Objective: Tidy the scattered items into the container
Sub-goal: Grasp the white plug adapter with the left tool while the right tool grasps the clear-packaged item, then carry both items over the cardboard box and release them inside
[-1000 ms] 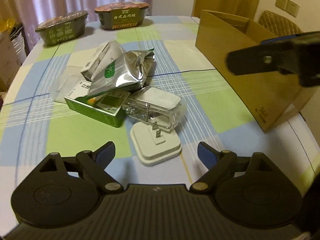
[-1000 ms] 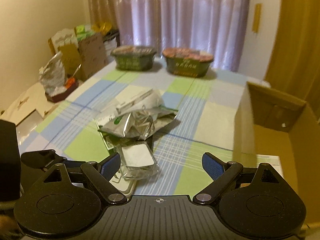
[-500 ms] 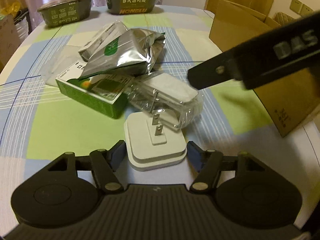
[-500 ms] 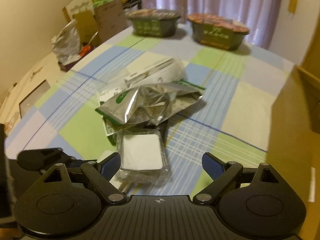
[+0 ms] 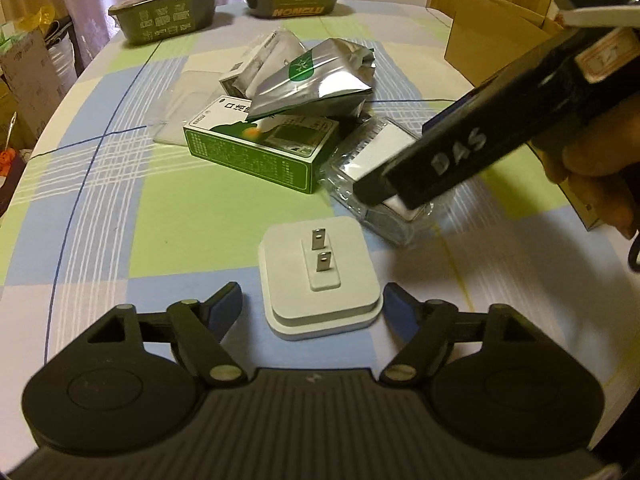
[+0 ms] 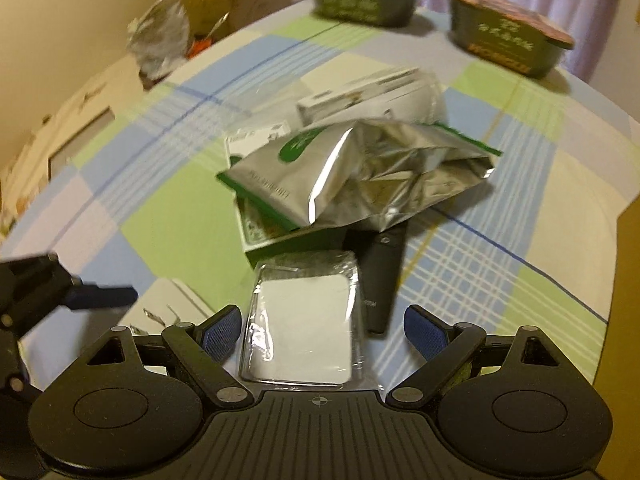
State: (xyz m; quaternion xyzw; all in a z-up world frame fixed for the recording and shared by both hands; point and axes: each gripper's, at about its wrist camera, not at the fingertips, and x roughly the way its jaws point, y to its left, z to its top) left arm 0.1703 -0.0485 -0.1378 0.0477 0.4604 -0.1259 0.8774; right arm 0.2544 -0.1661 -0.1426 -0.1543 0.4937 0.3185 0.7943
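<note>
Straddling the plug [image 5: 318, 280], your left gripper [image 5: 314, 312] stands released, the plug lying prongs-up between its jaws on the cloth; it looks hard, smooth and light, so clamp its flat side walls low, clear of the prongs. Your right gripper [image 6: 322, 330] is also spread, the wrapped pack [image 6: 302, 320] between its jaws nearer the left pad; that crinkly film will likely slip, so squeeze the stiff block inside across its long sides, then carry both to the box [image 5: 500, 36]
</note>
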